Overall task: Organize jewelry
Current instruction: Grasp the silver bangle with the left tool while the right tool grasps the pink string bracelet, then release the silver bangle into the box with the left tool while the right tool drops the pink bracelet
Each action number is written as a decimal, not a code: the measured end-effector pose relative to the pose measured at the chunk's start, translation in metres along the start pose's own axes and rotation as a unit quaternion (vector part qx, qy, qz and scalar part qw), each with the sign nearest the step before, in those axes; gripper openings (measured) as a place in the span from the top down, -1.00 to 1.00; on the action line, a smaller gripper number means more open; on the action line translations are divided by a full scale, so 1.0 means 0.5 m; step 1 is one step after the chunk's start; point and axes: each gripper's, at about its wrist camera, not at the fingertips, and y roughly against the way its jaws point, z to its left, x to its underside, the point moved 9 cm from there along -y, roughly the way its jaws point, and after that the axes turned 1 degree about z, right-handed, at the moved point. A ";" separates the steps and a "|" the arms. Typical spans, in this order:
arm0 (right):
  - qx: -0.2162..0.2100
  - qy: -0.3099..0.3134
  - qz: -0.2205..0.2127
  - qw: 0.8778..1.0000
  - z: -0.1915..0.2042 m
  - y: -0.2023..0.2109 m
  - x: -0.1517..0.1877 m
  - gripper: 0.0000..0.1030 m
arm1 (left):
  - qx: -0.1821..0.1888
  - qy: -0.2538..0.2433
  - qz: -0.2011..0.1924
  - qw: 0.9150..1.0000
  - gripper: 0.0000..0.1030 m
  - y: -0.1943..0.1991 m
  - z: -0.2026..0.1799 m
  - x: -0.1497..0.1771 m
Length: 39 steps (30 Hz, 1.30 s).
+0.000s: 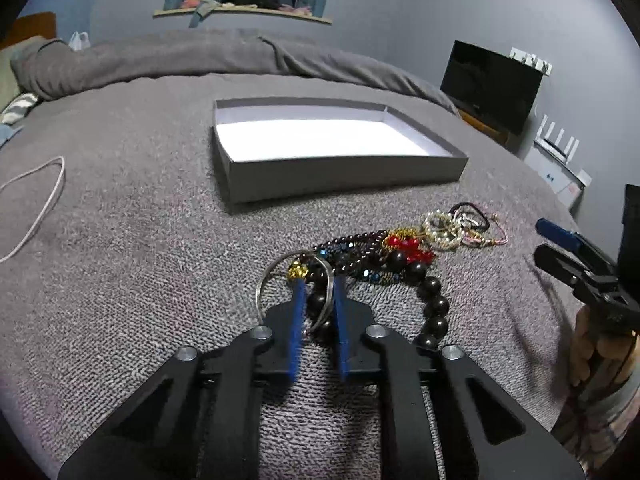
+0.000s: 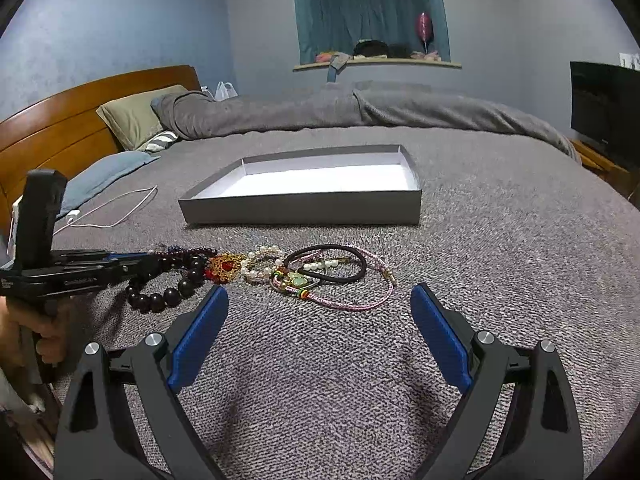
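A pile of jewelry (image 1: 384, 252) lies on the grey bedspread: dark bead bracelets (image 1: 434, 300), red beads, pearl bracelets (image 2: 264, 266), a black cord (image 2: 332, 264) and a pink cord (image 2: 360, 300). My left gripper (image 1: 318, 280) is narrowly closed around a silver bangle (image 1: 276, 276) and a black bead at the pile's left end. It also shows in the right wrist view (image 2: 120, 264). My right gripper (image 2: 316, 300) is open and empty, just in front of the pile. An empty grey box (image 1: 320, 144) with a white inside sits beyond the jewelry.
A white cable (image 2: 116, 208) lies on the bed to the left. Pillows (image 2: 132, 120) and a wooden headboard (image 2: 60, 112) are at the far left. A rolled grey duvet (image 2: 360, 112) lies behind the box. A dark monitor (image 2: 604, 112) stands to the right.
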 end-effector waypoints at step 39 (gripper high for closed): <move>-0.006 -0.049 0.012 0.999 -0.086 -0.025 -0.042 0.92 | 0.004 -0.024 -0.006 1.000 0.58 0.036 0.012 0.014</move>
